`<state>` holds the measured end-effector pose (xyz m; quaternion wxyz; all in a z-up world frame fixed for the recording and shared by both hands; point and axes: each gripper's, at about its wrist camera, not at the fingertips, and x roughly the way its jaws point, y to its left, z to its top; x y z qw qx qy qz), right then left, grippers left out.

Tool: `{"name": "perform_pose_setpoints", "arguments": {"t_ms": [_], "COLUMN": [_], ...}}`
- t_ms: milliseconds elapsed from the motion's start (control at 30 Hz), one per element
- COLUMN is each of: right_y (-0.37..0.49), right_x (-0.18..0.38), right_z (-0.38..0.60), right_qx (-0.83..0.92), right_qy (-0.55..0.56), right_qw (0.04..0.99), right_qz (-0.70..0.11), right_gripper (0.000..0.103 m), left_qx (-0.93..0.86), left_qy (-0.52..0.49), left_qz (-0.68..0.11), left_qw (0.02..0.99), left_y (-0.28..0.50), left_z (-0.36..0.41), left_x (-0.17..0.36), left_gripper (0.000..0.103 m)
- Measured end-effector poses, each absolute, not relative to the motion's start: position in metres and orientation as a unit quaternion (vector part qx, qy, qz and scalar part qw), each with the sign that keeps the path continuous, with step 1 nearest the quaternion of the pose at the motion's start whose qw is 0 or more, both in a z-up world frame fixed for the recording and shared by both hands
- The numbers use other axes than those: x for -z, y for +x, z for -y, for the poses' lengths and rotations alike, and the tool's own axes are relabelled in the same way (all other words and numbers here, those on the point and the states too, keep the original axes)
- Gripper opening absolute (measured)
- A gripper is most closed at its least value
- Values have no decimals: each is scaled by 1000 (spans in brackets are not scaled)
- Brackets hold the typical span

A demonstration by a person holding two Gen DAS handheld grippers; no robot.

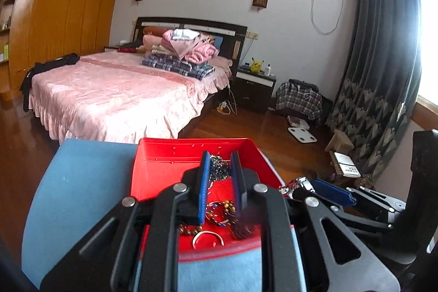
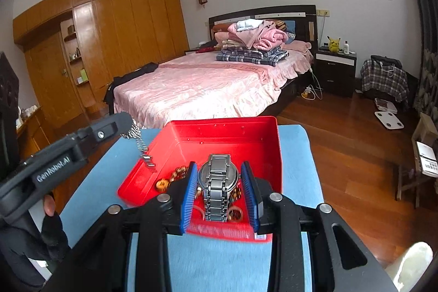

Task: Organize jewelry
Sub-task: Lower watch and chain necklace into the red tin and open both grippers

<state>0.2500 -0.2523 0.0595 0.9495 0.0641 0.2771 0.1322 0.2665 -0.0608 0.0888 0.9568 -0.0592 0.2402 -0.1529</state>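
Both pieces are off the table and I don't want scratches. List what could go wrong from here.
1. The watch is pinched only at its case by the right hand-held gripper, with its band hanging loose. It might slip and drop onto the jewelry in the box.
2. The chain dangles from the tip of the left hand-held gripper. Its clasp end hangs by the box's left rim and could snag there, or swing into the watch.

A pink-covered bed (image 2: 208,89) on glossy wood floor (image 2: 342,133) — wooden wardrobe (image 2: 131,29) left, dark curtain (image 1: 383,59) by a bright window.
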Motion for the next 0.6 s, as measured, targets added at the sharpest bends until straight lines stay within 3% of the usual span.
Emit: {"name": "perform_pose_setpoints", "arguments": {"t_ms": [267,300,333,367,433,533,600], "right_y": [298,303,306,305,301,290,283], "right_x": [-38,-33,-30,-30,-32,-35,-37], "right_z": [247,245,245,247,248,255,258], "right_qx": [-133,-129,-123,-120,-110,-98,-93], "right_qy": [72,71,71,72,62,62,63], "right_qw": [942,939,938,940,945,949,951], "right_qz": [-301,-311,-315,-311,-301,-293,-288], "right_gripper": [33,40,46,51,56,63,78], "left_qx": [148,148,146,144,138,131,128], "left_qy": [-54,-53,-54,-56,-61,-63,-61], "left_qz": [-295,-301,-304,-305,-298,-298,-295], "left_qw": [942,941,940,940,943,943,945], "left_y": [316,319,321,322,320,311,301], "left_z": [51,51,47,44,36,27,24], "left_x": [-48,-45,-41,-40,-38,-38,-40], "left_gripper": [15,16,19,36,55,59,68]}}
